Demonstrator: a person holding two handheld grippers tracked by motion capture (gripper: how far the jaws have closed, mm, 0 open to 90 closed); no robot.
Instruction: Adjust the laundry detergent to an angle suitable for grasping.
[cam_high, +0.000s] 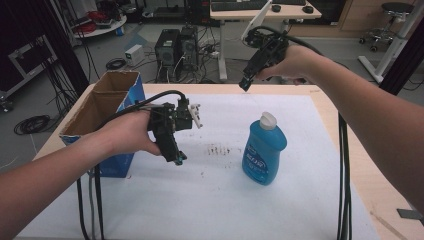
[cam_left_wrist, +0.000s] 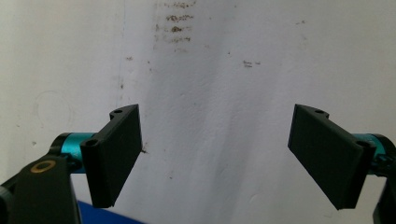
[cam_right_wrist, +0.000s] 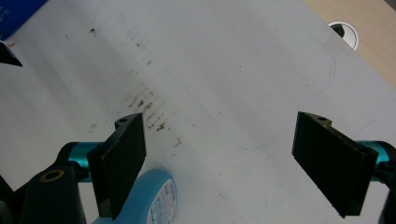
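Both the left gripper and the right gripper have their jaws spread wide, holding nothing, above a stained white sheet on a wooden table. A blue soap bottle stands between them; beyond lie a cardboard box, computers and cables.

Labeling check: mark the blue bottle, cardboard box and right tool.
blue bottle (cam_high: 263, 150), high view, middle of its label.
cardboard box (cam_high: 131, 91), high view, blue outer wall.
right tool (cam_high: 245, 84), high view, between its fingertips.
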